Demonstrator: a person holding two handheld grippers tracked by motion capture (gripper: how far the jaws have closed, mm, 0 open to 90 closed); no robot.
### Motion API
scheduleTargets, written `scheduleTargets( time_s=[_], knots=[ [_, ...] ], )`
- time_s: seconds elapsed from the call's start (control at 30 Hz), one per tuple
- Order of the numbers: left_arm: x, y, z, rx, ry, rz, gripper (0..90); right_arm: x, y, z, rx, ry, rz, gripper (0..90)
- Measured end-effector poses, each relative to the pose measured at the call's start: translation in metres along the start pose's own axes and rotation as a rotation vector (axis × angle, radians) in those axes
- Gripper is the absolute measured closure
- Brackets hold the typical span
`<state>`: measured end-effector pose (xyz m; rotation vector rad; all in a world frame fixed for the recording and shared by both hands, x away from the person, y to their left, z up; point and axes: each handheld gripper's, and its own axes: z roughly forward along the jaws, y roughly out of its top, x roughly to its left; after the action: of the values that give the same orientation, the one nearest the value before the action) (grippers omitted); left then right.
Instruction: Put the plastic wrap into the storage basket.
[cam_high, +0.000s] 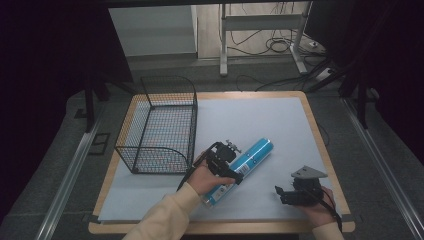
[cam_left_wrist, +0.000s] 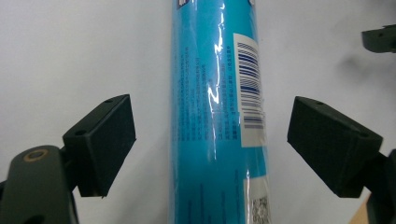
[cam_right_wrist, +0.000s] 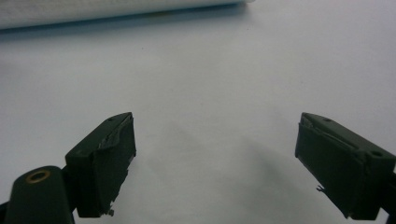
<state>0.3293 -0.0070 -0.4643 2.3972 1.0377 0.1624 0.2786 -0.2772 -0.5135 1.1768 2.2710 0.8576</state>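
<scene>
Seen from above, a wooden table (cam_high: 320, 150) covered by a pale sheet (cam_high: 260, 125). Far left on the sheet, a black wire basket (cam_high: 160, 125), upright, open at the top, nothing visible inside. Just right of the basket, near the table's middle, a blue cylindrical can (cam_high: 250, 157) lying on its side, running diagonally from the near left to the far right, a white barcode label on its skin. Over the can's near half, the left gripper (cam_high: 227, 167), held in a hand (cam_high: 202, 180) with a cream sleeve (cam_high: 160, 215) entering from the bottom edge. Through the left gripper view, the same blue can (cam_left_wrist: 215, 116) running straight up between the two black jaws, one pad (cam_left_wrist: 109, 140) to its left and the other to its right, clear gaps on both sides: jaws spread wide, straddling the can, not pressing it. Farther right, near the front right corner of the table, the right gripper (cam_high: 282, 192) resting low over the bare sheet, well apart from the can, a grey three-cornered plate on top. Through the right gripper view, jaws spread apart, grasping nothing, pale sheet (cam_right_wrist: 210, 93) between them.
</scene>
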Motion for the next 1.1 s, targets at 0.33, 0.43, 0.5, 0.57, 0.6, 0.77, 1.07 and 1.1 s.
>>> scheduleTargets(
  time_s=[0.33, 0.43, 0.5, 0.57, 0.6, 0.77, 1.07, 1.1],
  knots=[
    [0.002, 0.009, 0.012, 0.040, 0.011, -0.006, 14.8, 0.001, 0.000, 0.000, -0.001, -0.001, -0.003, 12.7],
    [0.002, 0.013, 0.018, 0.055, 0.013, -0.008, 15.7, 0.000, 0.000, 0.001, 0.001, 0.000, -0.002, 12.7],
    [0.000, 0.015, 0.022, 0.063, 0.012, -0.006, 15.7, 0.000, 0.000, 0.000, -0.001, -0.001, -0.002, 12.7],
    [-0.002, 0.017, 0.028, 0.072, 0.011, -0.006, 15.7, 0.000, 0.000, 0.000, -0.001, -0.001, -0.002, 12.7],
    [-0.003, 0.018, 0.030, 0.079, 0.011, -0.004, 15.7, 0.000, 0.000, 0.000, 0.000, -0.001, -0.003, 12.6],
    [-0.005, 0.024, 0.040, 0.103, 0.016, -0.007, 17.9, 0.000, 0.000, 0.000, 0.000, -0.001, -0.004, 12.7],
    [-0.009, 0.027, 0.054, 0.136, 0.031, -0.003, 25.1, 0.002, 0.001, 0.002, 0.004, 0.001, -0.012, 12.6],
    [-0.009, 0.027, 0.055, 0.143, 0.032, -0.002, 26.4, 0.002, 0.001, 0.002, 0.005, 0.001, -0.012, 12.6]
  ],
)
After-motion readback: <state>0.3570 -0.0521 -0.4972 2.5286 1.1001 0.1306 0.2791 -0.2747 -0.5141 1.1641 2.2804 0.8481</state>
